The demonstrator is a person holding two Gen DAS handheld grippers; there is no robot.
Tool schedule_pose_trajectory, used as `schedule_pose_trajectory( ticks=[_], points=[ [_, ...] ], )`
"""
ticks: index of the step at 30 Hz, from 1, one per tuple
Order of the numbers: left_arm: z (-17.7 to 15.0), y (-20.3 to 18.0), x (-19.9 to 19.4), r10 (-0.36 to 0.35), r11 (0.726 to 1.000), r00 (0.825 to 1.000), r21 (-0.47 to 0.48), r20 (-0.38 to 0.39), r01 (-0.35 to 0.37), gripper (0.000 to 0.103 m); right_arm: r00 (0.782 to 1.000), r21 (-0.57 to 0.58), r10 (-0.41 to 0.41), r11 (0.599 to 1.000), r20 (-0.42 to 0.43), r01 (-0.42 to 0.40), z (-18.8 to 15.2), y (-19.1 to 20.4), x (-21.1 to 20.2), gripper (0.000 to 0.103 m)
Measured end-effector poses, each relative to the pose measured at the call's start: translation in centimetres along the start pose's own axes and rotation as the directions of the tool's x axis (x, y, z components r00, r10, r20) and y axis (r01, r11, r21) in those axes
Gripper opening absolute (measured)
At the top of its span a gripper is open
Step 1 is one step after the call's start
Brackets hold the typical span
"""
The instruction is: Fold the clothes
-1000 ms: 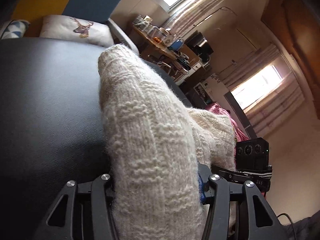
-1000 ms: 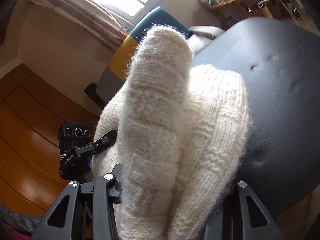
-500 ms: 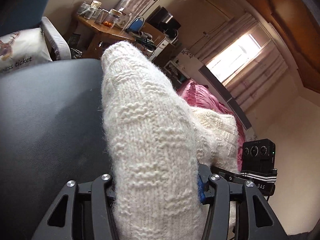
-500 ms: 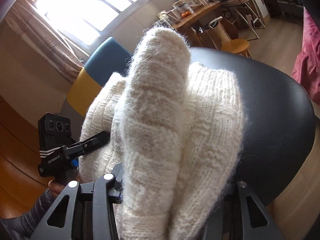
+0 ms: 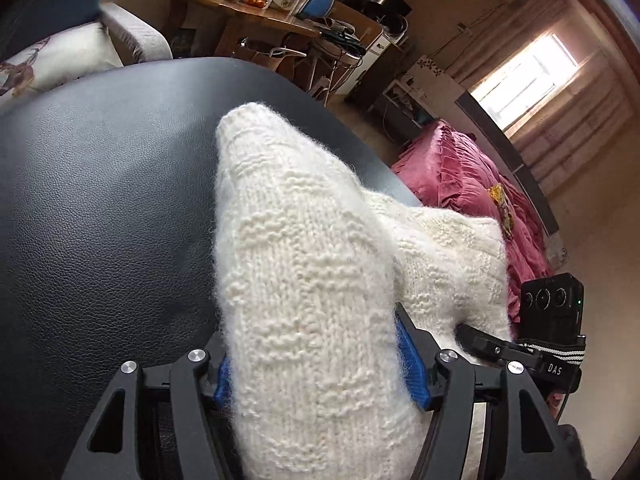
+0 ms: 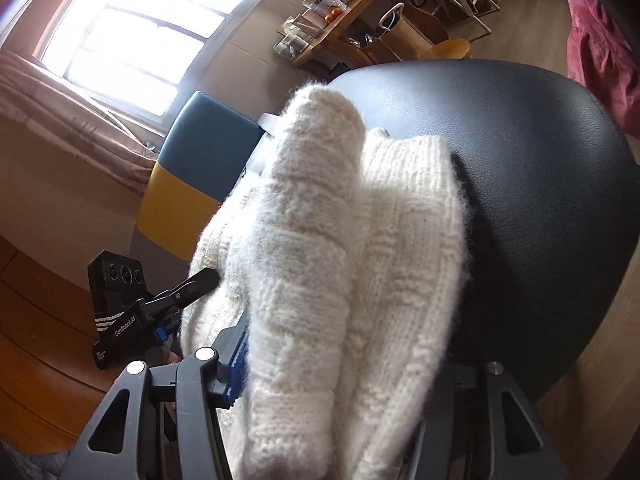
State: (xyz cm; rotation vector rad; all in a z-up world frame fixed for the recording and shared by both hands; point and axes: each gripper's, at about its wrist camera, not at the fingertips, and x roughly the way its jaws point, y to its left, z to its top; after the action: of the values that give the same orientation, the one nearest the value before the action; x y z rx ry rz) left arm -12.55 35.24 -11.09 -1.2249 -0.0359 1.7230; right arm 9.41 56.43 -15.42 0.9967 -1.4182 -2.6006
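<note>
Room: we work in a lived-in room with a bright window (image 6: 132, 40), a cluttered wooden desk (image 5: 256, 20) and a pink bedspread (image 5: 472, 196) off to one side.
Surface: a black padded top (image 5: 100, 200) with a leather grain lies under both tools.
Garment: a cream knitted sweater (image 5: 312, 280) bulges over that top in thick rolls, its far end resting on the black surface, its near end gathered in our tools.
Left gripper (image 5: 316, 364): we have its blue-padded jaws clamped on a fat roll of the knit.
Right gripper (image 6: 340, 376): its one visible blue pad presses the knit on one side, and wool hides the other finger, so we judge it clamped on the sweater too.
Spacing: each camera shows the other tool just beside the bundle, so our two grips sit close on the same edge.
Stage: we judge a fold is being carried, though whether the held edge is on its way up or coming down we cannot tell.
Doing it well: we keep both grips level and evenly tense, so the bulky wool lies in one flat layer without twisting, and we watch the near edge of the padded top so nothing slides off.
</note>
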Motion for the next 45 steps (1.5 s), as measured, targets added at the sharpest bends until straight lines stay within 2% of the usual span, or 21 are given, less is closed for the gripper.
schedule_pose_trajectory(
  ticks=[3,5,6,7,8,10,13,16,17,19,22,27,32,34,37,39,41,43,45],
  points=[
    [0.1,-0.4,-1.9,0.037,0.999,0.998,0.001,0.057,-0.037,0.068,0.997,-0.045,-0.058,0.997,0.052,0.06,-0.4,1.9,-3.1,0.055],
    [0.1,-0.6,-3.6,0.057,0.998,0.992,0.011,0.111,-0.059,0.068,0.985,-0.126,-0.132,0.981,0.108,0.145,-0.8,4.1,-5.8,0.055],
    [-0.1,-0.9,-4.5,0.055,0.998,0.989,0.026,0.14,-0.059,0.071,0.978,-0.166,-0.159,0.97,0.134,0.18,-0.8,5.1,-6.6,0.055],
    [-0.3,-1.2,-5.4,0.051,0.997,0.984,0.041,0.17,-0.059,0.078,0.97,-0.204,-0.184,0.955,0.16,0.215,-0.7,6.2,-7.4,0.055],
    [-0.5,-1.4,-6.2,0.047,0.997,0.979,0.056,0.2,-0.06,0.082,0.962,-0.24,-0.198,0.941,0.189,0.24,-0.2,7.8,-7.5,0.055],
    [-0.7,-2.2,-7.2,0.028,0.995,0.974,0.09,0.225,-0.05,0.085,0.965,-0.329,-0.17,0.916,0.202,0.23,-0.1,10.9,-7.5,0.055],
    [-1.3,-3.7,-7.0,0.014,0.987,0.977,0.151,0.213,-0.047,0.085,0.972,-0.398,-0.203,0.887,0.116,0.233,-0.8,11.5,-4.8,0.054],
    [-2.2,-4.6,-6.2,-0.009,0.986,0.986,0.164,0.167,-0.018,0.085,0.97,-0.466,-0.241,0.855,0.032,0.228,-1.5,12.1,-2.0,0.052],
    [-2.5,-5.0,-5.6,-0.01,0.985,0.989,0.17,0.15,-0.016,0.085,0.968,-0.484,-0.252,0.846,0.009,0.225,-1.8,12.2,-1.2,0.049],
    [-3.4,-5.6,-4.1,0.016,0.981,0.994,0.189,0.108,-0.036,0.085,0.968,-0.456,-0.25,0.859,0.024,0.233,-3.2,9.8,-0.5,0.04],
    [-4.9,-5.2,-2.2,0.094,0.967,0.993,0.232,0.064,-0.107,0.084,0.97,-0.413,-0.24,0.879,0.047,0.237,-4.6,7.3,0.0,0.035],
    [-6.5,-5.8,-1.0,0.159,0.942,0.981,0.281,0.111,-0.185,0.086,0.967,-0.409,-0.245,0.877,0.071,0.252,-5.1,7.2,0.0,0.035],
    [-6.7,-6.3,-1.3,0.199,0.932,0.969,0.278,0.147,-0.234,0.09,0.963,-0.336,-0.249,0.903,0.103,0.269,-5.6,8.1,-0.6,0.036],
    [-6.7,-6.7,-2.0,0.233,0.925,0.958,0.266,0.167,-0.271,0.091,0.956,-0.302,-0.274,0.907,0.102,0.293,-5.4,9.0,-1.1,0.036],
    [-6.8,-7.7,-4.1,0.286,0.91,0.932,0.24,0.223,-0.337,0.095,0.945,-0.272,-0.297,0.906,0.136,0.324,-5.0,11.1,-2.2,0.037],
    [-7.0,-8.4,-6.1,0.302,0.904,0.915,0.223,0.268,-0.364,0.1,0.937,-0.267,-0.293,0.903,0.19,0.336,-5.0,12.8,-3.2,0.044],
    [-7.4,-9.2,-7.9,0.338,0.886,0.89,0.217,0.306,-0.411,0.101,0.915,-0.264,-0.321,0.886,0.245,0.381,-5.0,14.7,-3.8,0.045],
    [-7.8,-10.1,-9.6,0.379,0.86,0.86,0.212,0.342,-0.464,0.101,0.883,-0.259,-0.37,0.858,0.288,0.444,-5.0,16.6,-3.9,0.045],
    [-8.6,-11.0,-11.0,0.427,0.825,0.821,0.208,0.379,-0.525,0.103,0.852,-0.236,-0.413,0.836,0.323,0.495,-5.3,17.8,-3.6,0.045]
  ],
)
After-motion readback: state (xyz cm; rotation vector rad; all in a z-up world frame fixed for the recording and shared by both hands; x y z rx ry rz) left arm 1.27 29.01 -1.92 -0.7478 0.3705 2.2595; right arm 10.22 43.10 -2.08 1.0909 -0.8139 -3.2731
